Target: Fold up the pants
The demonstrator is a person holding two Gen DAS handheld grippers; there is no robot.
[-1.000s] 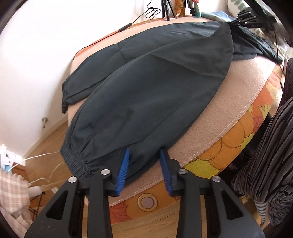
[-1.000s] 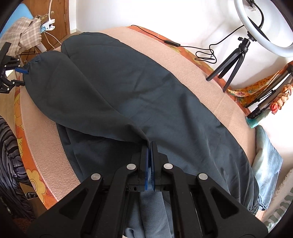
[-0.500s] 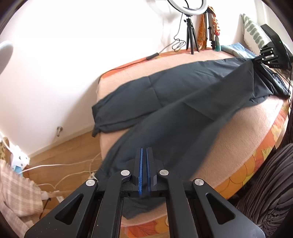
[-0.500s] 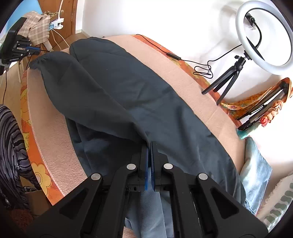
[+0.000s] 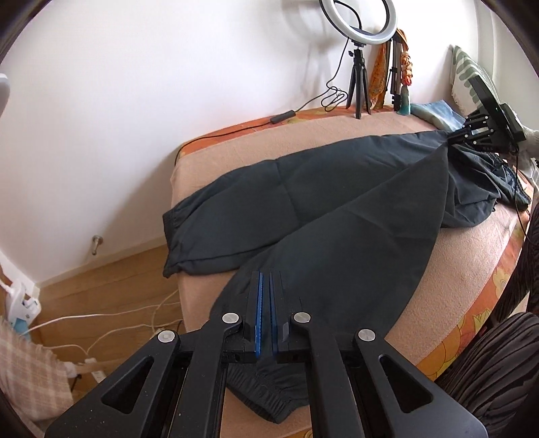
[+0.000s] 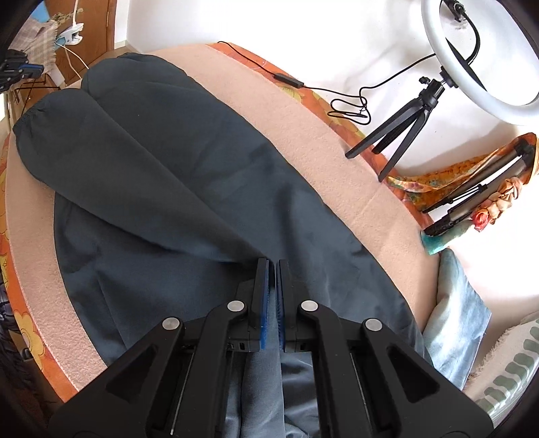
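Pants [image 5: 337, 215] lie spread on the bed [image 5: 465, 249], the left gripper [image 5: 265, 293] clamped on a cuff and the right gripper [image 6: 272, 269] pinching the waist end.

We see the left gripper [image 5: 265, 286] in the foreground, its 2 blue-padded jaws pinched on the near leg of the dark pants [image 5: 337, 215] close to the elastic cuff [image 5: 269, 401]. The pants lie across a bed with a beige blanket [image 5: 465, 256]; the far leg runs flat to the bed's left edge, where its cuff hangs over. At the far right the right gripper [image 5: 449, 141] meets the waist end of the fabric. A ring light [image 5: 357, 20] on a tripod stands by the white wall, and white cables [image 5: 101, 323] trail on the wooden floor.
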